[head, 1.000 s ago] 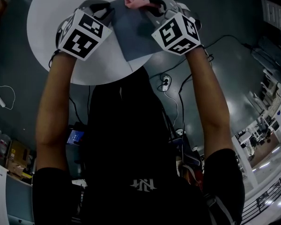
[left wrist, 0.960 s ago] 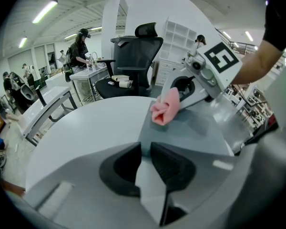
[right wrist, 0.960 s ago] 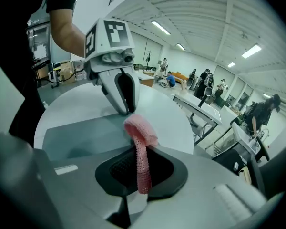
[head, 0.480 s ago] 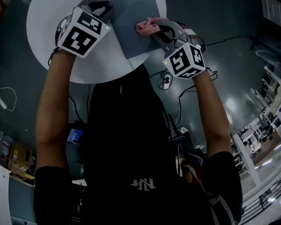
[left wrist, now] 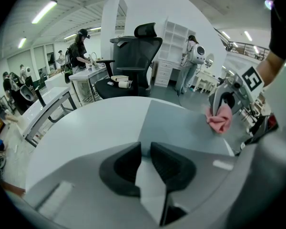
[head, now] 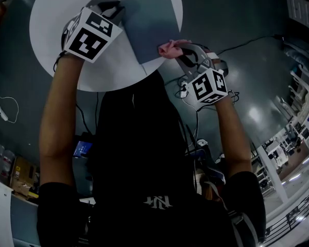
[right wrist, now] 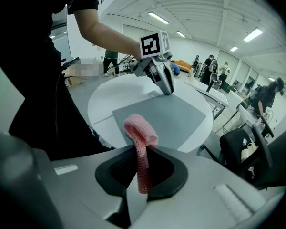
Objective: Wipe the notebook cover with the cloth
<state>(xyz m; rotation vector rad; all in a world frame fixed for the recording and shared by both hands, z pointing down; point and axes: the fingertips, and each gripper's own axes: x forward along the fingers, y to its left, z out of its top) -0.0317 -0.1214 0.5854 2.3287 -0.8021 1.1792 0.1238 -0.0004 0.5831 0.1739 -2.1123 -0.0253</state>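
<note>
A grey notebook [head: 149,22] lies flat on the round white table [head: 56,14], reaching its near right rim. My left gripper [head: 116,10] stands at the notebook's far left edge; in the left gripper view its jaws are nearly together with the notebook's edge [left wrist: 145,128] running into the narrow gap. My right gripper [head: 176,49] is shut on a pink cloth [head: 169,47] at the notebook's near right corner, by the table rim. In the right gripper view the cloth [right wrist: 140,137] stands up folded from between the jaws, with the notebook [right wrist: 164,113] beyond and the left gripper [right wrist: 164,82] on its far corner.
Cables and a power strip [head: 181,90] lie on the dark floor beside the table. A black office chair [left wrist: 133,46] stands behind the table, another chair [right wrist: 243,147] to the right. People and desks are far off in the room.
My right gripper has drawn the cloth across the notebook from its far edge to its near right corner, toward me. The left gripper has stayed in place.
</note>
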